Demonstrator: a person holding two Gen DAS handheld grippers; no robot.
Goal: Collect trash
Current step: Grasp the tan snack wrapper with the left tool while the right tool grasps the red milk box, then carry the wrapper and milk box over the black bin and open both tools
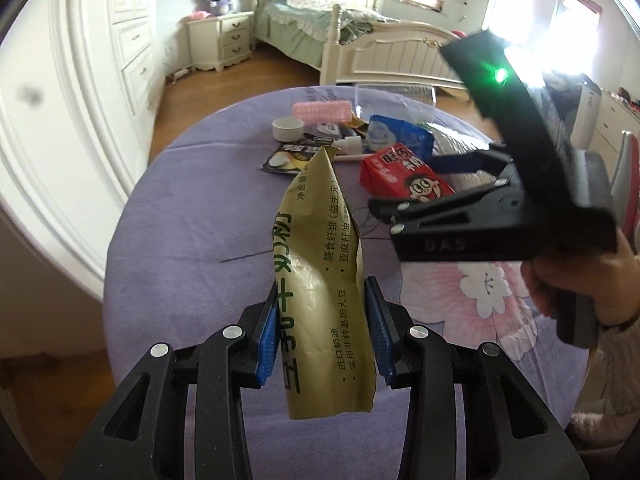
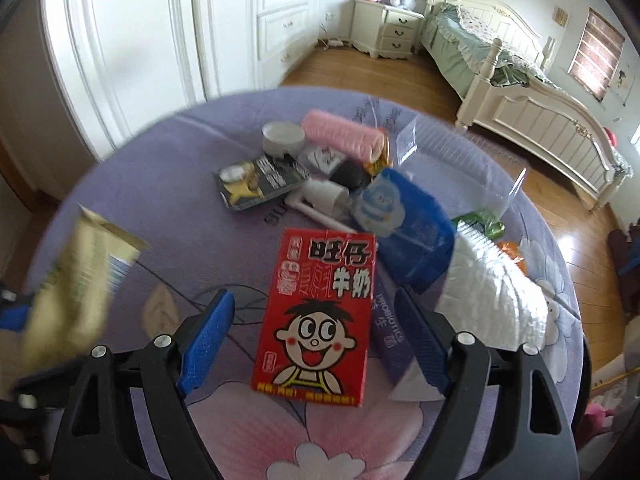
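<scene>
A tall tan milk-powder packet (image 1: 320, 280) with green print stands upright between the blue pads of my left gripper (image 1: 322, 320), which is shut on it above the purple tablecloth (image 1: 192, 240). The right wrist view shows the same packet (image 2: 80, 280) blurred at the far left. A red milk carton (image 2: 320, 312) with a cartoon face lies flat on the cloth. My right gripper (image 2: 314, 300) hangs over it, open, with its blue pads (image 2: 208, 336) clear of the carton's sides. In the left wrist view the right gripper (image 1: 420, 184) points down at the carton (image 1: 400, 176), held by a hand (image 1: 560, 280).
Behind the carton lie a blue pouch (image 2: 404, 220), a black snack packet (image 2: 260, 184), a white cup (image 2: 282, 138), a pink roll (image 2: 340, 136), a clear plastic box (image 2: 460, 168) and a white quilted sheet (image 2: 492, 292). Beyond the round table are wood floor, a bed (image 1: 360, 40) and a wardrobe (image 1: 100, 80).
</scene>
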